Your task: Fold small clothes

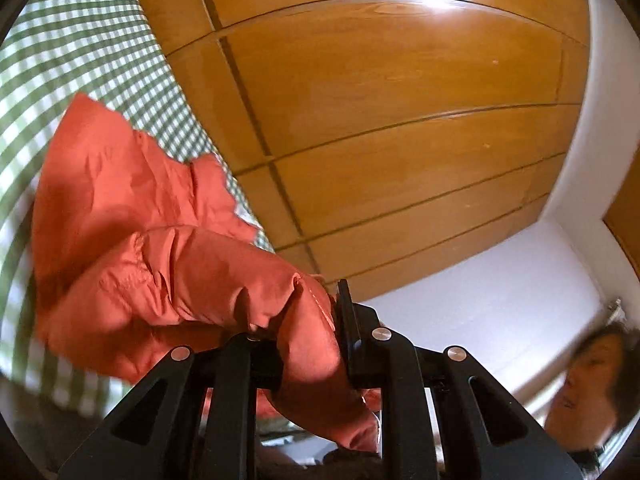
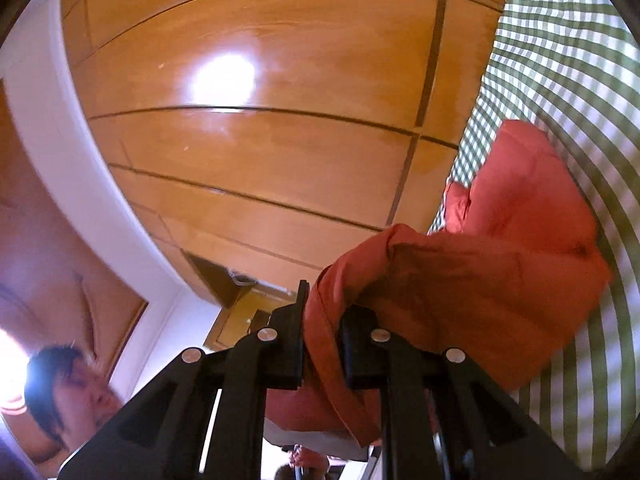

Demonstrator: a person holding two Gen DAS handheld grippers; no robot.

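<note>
Gripping the orange garment (image 1: 168, 264), the left gripper (image 1: 308, 344) is pinching its edge while the right gripper (image 2: 322, 340) is clamping the other edge, cloth trailing toward ten o'clock and two o'clock over the checked sheet (image 1: 80, 80).

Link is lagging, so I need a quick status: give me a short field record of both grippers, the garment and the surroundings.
left gripper: shut on orange garment
right gripper: shut on the same garment
garment: bunched, lifted, hanging between both grippers
surface: green checked cloth
background: wooden panels, white wall
fold: not yet done
</note>
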